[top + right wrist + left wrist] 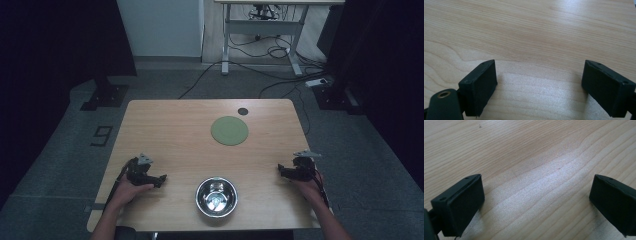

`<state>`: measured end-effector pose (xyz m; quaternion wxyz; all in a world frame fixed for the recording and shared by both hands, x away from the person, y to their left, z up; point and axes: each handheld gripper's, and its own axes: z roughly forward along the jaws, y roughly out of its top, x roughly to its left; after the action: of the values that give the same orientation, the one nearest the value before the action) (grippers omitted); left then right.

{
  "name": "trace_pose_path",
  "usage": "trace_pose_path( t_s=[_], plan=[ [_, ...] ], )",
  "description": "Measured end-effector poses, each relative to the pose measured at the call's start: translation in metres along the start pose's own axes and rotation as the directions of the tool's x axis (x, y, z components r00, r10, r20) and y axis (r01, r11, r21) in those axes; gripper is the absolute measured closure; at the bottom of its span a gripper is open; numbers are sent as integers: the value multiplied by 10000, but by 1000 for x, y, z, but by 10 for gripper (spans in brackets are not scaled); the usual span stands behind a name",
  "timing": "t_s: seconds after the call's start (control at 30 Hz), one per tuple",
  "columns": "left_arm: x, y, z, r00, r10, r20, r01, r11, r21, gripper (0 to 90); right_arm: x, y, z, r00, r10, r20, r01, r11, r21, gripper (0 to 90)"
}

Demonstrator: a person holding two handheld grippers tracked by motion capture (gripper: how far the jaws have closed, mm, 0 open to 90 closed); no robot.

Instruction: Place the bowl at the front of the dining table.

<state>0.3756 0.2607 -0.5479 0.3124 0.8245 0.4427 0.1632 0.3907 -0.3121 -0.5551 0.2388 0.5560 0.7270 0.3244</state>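
A shiny steel bowl (216,196) stands near the table's front edge, between my two hands. A flat green round plate (229,130) lies farther back, right of centre. My left gripper (161,180) rests low on the wood at the front left, jaws pointing toward the bowl. It is open (536,195) with bare wood between its jaws. My right gripper (281,171) rests at the front right, jaws pointing left. It is open too (539,82), holding nothing.
The wooden table (170,125) has a small dark round hole cover (243,111) near its back edge. Beyond the table are grey floor, loose cables (280,50), a power strip (318,82) and another desk's legs (225,45).
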Motion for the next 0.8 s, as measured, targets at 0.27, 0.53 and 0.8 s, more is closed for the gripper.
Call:
trace_pose_path(
  t_s=[0.27, 0.53, 0.8],
  plan=[
    [-1, -1, -1, 9999, -87, -79, 87, 10000, -14, 0, -1, 6, 2, 9997, 196, 156, -202, 9993, 329, 132],
    [-2, -1, -1, 10000, -53, -52, 53, 10000, -11, 0, -2, 9, -3, 9998, 25, -187, -16, 9989, 464, 198],
    [-2, 0, 0, 10000, -9, -13, 9, 10000, 6, 0, 2, 15, -20, 9987, -101, -508, 88, 9996, -260, 213]
  ],
)
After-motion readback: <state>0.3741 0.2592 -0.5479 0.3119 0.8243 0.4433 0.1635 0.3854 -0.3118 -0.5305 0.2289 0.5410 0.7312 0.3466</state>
